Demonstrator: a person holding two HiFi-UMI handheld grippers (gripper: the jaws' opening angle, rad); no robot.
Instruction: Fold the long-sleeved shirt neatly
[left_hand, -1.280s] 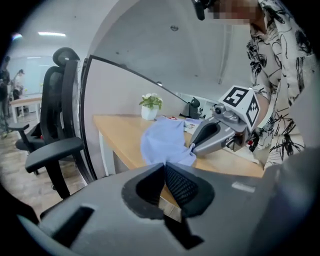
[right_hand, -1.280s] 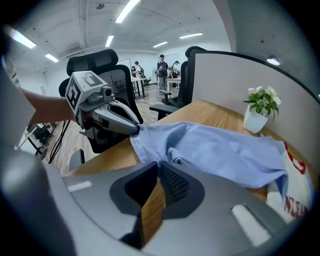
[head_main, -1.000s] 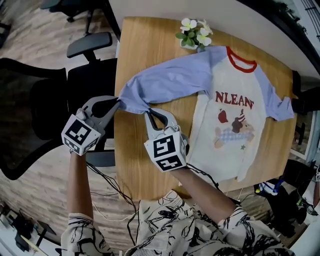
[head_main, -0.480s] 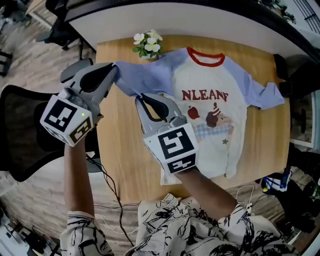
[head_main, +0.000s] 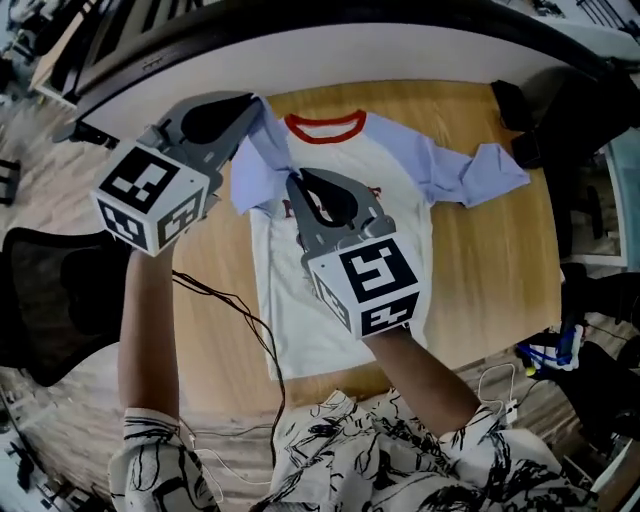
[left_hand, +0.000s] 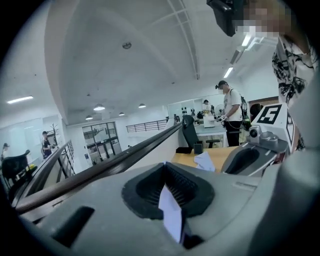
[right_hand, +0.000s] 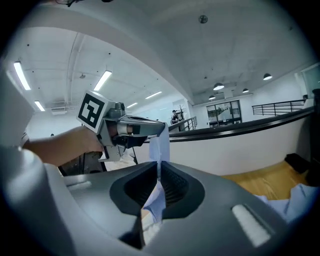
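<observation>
Long-sleeved shirt (head_main: 340, 300): spread face-up on the desk (head_main: 490, 270). Its left sleeve (head_main: 252, 165) is clamped in both the left tool (head_main: 255, 102) and right tool (head_main: 293, 180), raised over the chest. Sleeve is best kept taut and laid flat across the body.

Tabletop (head_main: 490, 270) bare along its right edge and near-right corner. Shirt (head_main: 340, 300) covers the middle. Dark object (head_main: 512, 102) occupies the far-right corner; white partition (head_main: 400, 55) closes the far edge. Chair (head_main: 40, 300) stands off the left edge.
</observation>
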